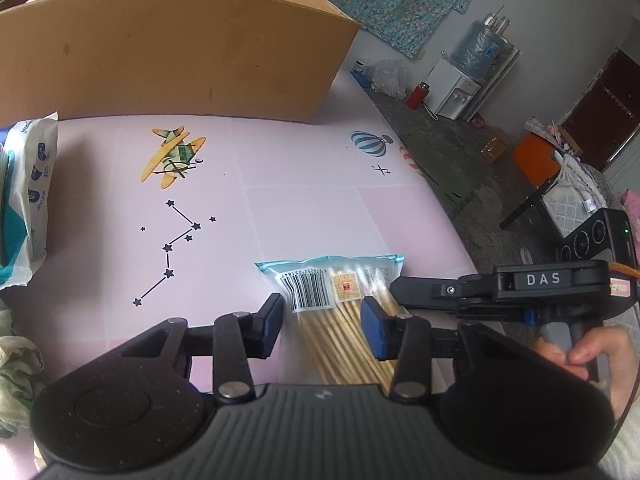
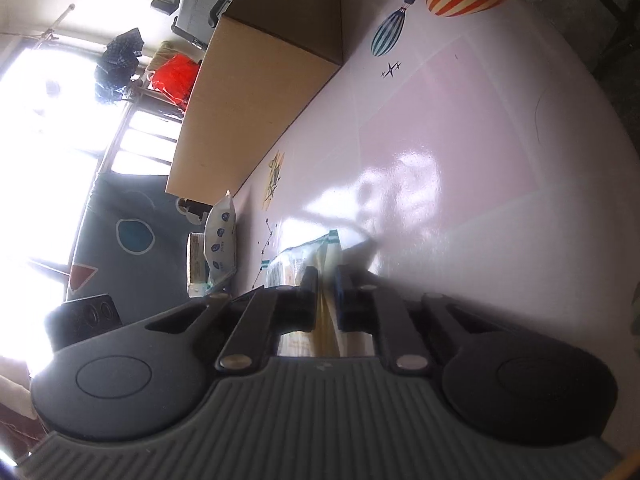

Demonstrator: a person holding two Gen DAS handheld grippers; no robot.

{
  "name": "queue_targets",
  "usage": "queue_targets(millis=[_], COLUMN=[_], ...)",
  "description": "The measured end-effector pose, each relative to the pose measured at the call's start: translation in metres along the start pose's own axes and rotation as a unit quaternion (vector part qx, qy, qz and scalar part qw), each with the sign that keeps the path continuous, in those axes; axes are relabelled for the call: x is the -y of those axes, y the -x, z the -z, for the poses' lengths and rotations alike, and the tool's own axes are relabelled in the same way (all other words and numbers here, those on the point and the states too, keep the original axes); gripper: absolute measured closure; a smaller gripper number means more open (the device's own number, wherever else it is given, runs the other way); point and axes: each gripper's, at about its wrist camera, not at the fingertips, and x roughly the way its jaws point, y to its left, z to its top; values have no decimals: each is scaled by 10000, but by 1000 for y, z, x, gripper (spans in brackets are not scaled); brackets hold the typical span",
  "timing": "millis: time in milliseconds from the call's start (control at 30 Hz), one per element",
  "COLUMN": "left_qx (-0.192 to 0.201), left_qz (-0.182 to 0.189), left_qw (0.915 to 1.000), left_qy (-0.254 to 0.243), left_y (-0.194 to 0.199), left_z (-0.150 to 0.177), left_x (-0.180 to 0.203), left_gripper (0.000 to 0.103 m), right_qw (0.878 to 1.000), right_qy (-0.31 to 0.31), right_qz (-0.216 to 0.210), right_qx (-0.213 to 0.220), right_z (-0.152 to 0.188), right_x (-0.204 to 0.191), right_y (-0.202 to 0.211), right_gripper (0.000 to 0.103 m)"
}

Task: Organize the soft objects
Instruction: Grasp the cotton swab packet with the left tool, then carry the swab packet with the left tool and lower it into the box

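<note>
A clear bag of cotton swabs with wooden sticks lies on the pink table. My left gripper is open, its fingers on either side of the bag. My right gripper is turned on its side and shut on the bag's right edge; it shows in the left wrist view coming in from the right. A brown cardboard box stands at the back of the table and also shows in the right wrist view.
A white and blue wipes pack lies at the left, also in the right wrist view. A crumpled pale green cloth sits at the lower left. The table's right edge drops to the floor.
</note>
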Motion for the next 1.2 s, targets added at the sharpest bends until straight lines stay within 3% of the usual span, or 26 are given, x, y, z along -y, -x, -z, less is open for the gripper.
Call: queue_targets(millis=[167,300,400,467,500,600,767,867,967,1033,1133,1200], left_qx=[75,91,153,147,169,267,324,351,315,280,264,246], left_qz=[-281,-92,60,389,347,4,-21,126,147,165,108,146], left_qw=[9993,9997,9997,9987,9990,9996,9989,9968,9957,9956,9957,9947], left_qy=[-225,224,197,284,234,-104,324,704,856,881,886,983], left_y=[-1,3,10,14,16,18,19,18,15,12,9,7], left_z=[2,-3,-4,-4,-5,-6,-5,-4,-3,-2,-1,-2], left_x=[8,-6,-5,0,6,20,-2,-16,-21,-22,-24,-26], left_gripper=[71,87,89,90,90,90,90,90,90,90,90,91], right_qw=[9999,9989,9984,9993,9994,9967,9936,9943,9969,9978,9972,9971], right_qy=[-45,130,243,101,151,678,704,437,-14,-244,-735,-713], right_qz=[80,341,369,-34,-94,319,517,613,625,549,2,-136], right_qx=[108,287,355,346,286,305,718,752,484,273,144,211], right_z=[2,5,7,7,6,6,2,3,12,17,24,24], right_x=[-7,-20,-29,-32,-37,-60,-61,-45,-24,-11,10,13], right_y=[-11,-15,-14,-10,-10,-12,19,35,30,21,10,7], right_gripper=[98,101,103,103,103,103,101,101,99,92,91,94])
